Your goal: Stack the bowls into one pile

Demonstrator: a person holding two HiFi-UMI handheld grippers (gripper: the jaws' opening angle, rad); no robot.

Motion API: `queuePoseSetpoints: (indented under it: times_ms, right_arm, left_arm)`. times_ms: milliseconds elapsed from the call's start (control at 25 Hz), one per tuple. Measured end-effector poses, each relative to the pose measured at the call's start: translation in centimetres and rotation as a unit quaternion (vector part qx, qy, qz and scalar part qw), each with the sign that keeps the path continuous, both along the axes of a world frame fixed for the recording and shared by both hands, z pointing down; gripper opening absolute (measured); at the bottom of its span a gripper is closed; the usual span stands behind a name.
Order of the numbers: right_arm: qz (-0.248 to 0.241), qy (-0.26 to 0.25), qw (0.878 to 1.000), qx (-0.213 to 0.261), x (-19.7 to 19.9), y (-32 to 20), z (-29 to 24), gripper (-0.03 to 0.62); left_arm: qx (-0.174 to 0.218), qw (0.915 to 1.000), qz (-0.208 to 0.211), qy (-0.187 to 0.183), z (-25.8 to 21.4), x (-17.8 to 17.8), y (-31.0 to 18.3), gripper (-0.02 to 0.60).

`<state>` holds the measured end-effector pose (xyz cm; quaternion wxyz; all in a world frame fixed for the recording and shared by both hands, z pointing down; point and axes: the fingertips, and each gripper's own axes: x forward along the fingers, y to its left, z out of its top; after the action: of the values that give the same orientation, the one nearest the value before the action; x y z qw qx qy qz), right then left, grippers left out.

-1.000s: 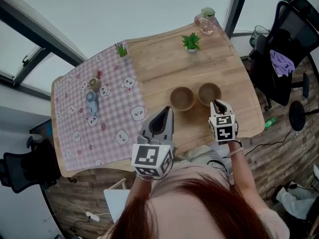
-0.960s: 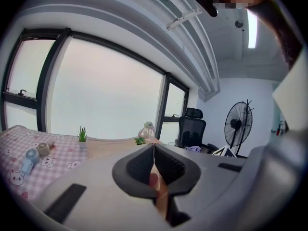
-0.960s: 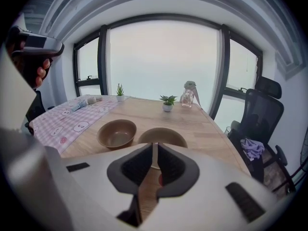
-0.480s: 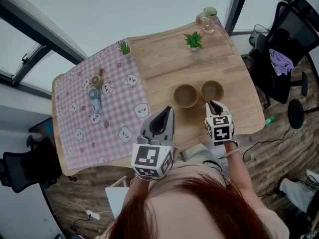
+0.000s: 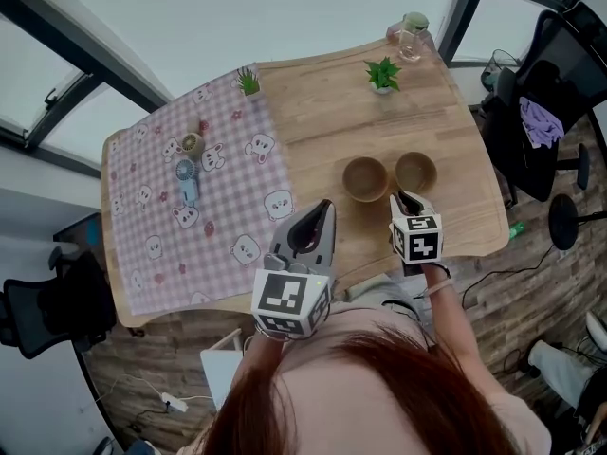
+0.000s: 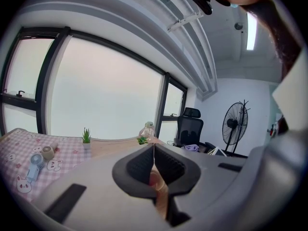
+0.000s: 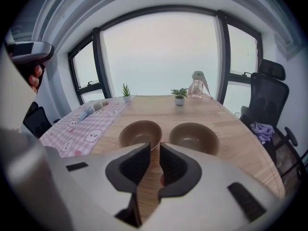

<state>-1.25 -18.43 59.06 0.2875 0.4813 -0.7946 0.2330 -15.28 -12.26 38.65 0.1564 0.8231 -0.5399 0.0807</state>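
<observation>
Two brown bowls stand side by side on the wooden table [image 5: 446, 226], apart from each other: the left bowl [image 5: 365, 178] [image 7: 140, 134] and the right bowl [image 5: 415, 171] [image 7: 195, 137]. My right gripper [image 5: 402, 196] [image 7: 155, 147] hovers just short of them, aimed at the gap between the two. Its jaws have just been opening and stand open, with nothing between them. My left gripper [image 5: 325, 204] [image 6: 153, 147] is held higher and to the left of the bowls. It is shut, pads touching, and empty.
A pink checked cloth [image 5: 190, 216] covers the table's left half, with a small blue fan [image 5: 186, 180] and a round object [image 5: 193, 144] on it. Two small potted plants [image 5: 383, 73] [image 5: 249, 81] and a glass jar [image 5: 411, 36] stand along the far edge. A black office chair [image 5: 550, 112] is at the right.
Relative to the bowls, my right gripper has slid left, from in front of the right bowl to in front of the gap between them. The left gripper has hardly shifted.
</observation>
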Motion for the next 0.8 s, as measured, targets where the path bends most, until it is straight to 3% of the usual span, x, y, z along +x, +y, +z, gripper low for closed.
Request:
queuePoseSetpoints:
  times_ms: [800]
  right_arm:
    - [0.077,-0.080,0.990,-0.086,-1.6,-0.7,3.0,0.092]
  left_arm:
    - [-0.008,0.9997,0.020,0.011,0.8,-1.7,-2.1,0.011]
